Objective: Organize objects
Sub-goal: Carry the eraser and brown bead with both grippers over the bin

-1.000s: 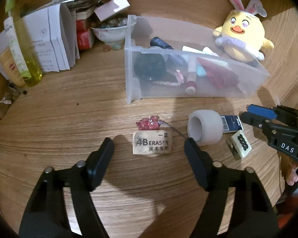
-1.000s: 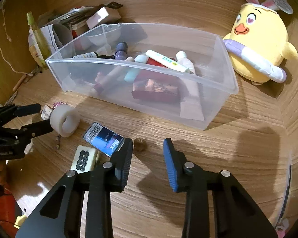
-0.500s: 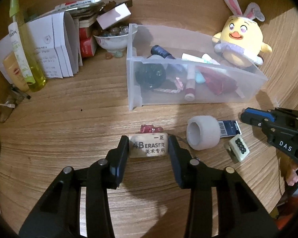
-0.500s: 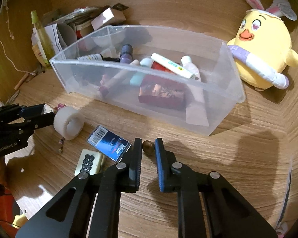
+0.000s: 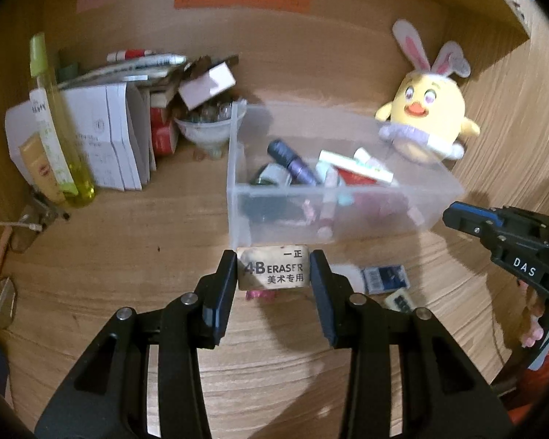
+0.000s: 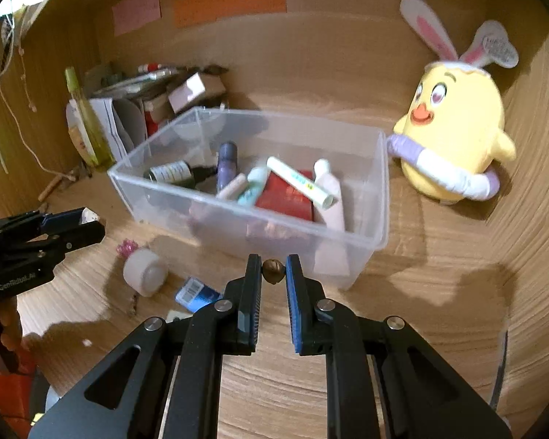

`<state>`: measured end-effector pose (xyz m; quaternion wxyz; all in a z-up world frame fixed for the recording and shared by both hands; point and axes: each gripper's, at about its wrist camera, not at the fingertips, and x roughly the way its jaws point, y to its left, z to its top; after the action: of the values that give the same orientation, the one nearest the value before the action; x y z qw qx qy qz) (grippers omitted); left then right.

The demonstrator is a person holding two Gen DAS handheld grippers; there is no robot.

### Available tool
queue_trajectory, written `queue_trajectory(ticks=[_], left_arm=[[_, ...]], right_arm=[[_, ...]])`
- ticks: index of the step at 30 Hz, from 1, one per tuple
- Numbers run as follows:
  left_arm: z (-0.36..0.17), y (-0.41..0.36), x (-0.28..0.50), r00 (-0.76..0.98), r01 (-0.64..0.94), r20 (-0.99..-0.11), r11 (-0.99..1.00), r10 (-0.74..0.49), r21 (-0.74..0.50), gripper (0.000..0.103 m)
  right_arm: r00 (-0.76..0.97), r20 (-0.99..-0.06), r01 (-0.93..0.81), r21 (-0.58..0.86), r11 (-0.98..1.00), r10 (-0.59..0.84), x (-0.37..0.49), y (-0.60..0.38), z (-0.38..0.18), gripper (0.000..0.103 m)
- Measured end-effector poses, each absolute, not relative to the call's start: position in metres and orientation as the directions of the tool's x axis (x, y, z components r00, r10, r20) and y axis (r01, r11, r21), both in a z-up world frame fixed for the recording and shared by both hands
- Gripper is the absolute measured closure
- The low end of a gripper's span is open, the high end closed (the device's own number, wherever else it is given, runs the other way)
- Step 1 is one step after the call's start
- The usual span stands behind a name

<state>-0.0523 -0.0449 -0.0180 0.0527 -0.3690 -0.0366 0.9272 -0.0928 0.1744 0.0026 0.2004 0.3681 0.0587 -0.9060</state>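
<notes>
L gripper (image 5: pixel 273 269) fingers clamped on the 4B eraser (image 5: pixel 272 267), held off the desk (image 5: pixel 164 219), w/ the clear bin (image 5: pixel 238 183) just past the fingertips. R gripper (image 6: pixel 273 270) fingers pinch a small brown nut-like bead (image 6: pixel 273 271) at their tips, also right in front of the bin's near wall. White tape roll (image 6: pixel 144 272) and blue card (image 6: pixel 197 292) lie on desk left of the R fingers.

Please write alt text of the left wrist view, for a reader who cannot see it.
The left gripper is shut on a 4B eraser, held above a wooden desk in front of a clear plastic bin full of small items. A yellow plush chick sits behind the bin; the right gripper enters at right.
</notes>
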Motion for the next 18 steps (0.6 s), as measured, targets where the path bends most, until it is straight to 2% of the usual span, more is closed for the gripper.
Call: queue_trajectory(ticks=[18], left_arm=[[0.035,-0.037,-0.074,-0.799,-0.088,-0.584,-0.989,0.143,-0.122,0.063]], right_arm=[[-0.754,-0.556,0.404,0.029,-0.914,-0.351,-0.098,0.182,0.056,0.091]])
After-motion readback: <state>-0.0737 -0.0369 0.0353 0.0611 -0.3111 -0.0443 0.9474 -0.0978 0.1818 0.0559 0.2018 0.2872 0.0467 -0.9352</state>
